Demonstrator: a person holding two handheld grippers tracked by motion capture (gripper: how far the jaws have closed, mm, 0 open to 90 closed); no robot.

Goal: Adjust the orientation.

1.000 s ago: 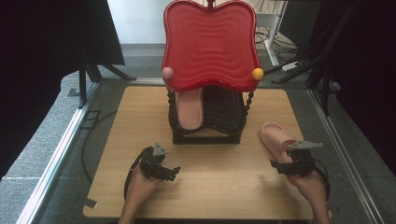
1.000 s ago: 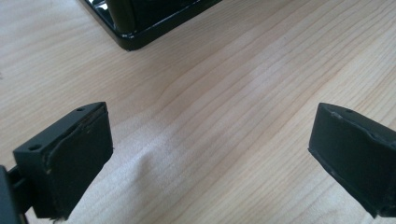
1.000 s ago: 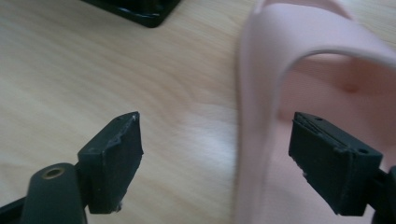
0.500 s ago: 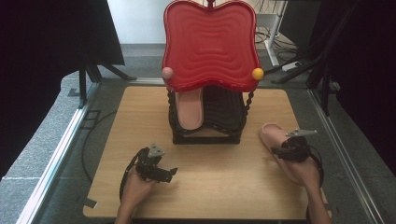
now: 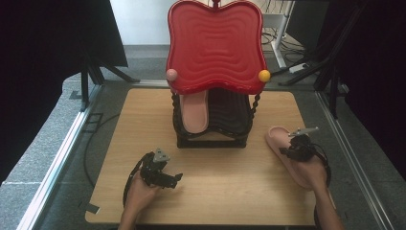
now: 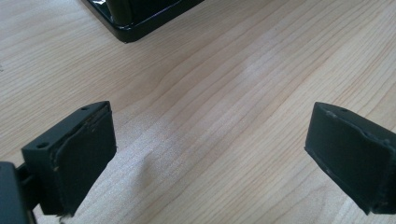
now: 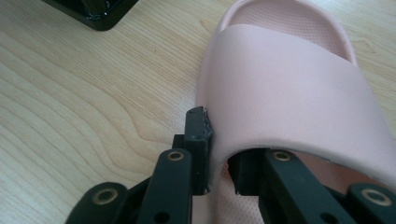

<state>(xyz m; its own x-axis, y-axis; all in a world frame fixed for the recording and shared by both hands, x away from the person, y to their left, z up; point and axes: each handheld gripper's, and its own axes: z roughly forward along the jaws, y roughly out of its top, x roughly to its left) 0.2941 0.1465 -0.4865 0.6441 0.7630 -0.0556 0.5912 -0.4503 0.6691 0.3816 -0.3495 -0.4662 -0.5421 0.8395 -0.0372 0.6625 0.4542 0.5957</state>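
Wooden tabletop (image 5: 215, 191) carries everything, ringed by grey floor and dark stands. Nearest the person, the left gripper (image 5: 160, 172) hovers low over bare wood with its jaws spread wide and nothing between them. Off to the other side, the right gripper (image 7: 219, 154) has its jaws closed on the side edge of the pink slipper's strap, one jaw outside the band and one tucked under it; the pink slipper (image 5: 287, 153) lies flat near the table's right edge. Farther back stands the black rack (image 5: 213, 122) under a raised red lid (image 5: 215, 45), with a matching slipper (image 5: 194, 112) already resting in its left slot. Risk, as I judge it: the grip takes only a thin soft edge, so a lift could let the foam bend and slip free, or the dangling sole could swing and catch the rack's front bar or the lid.
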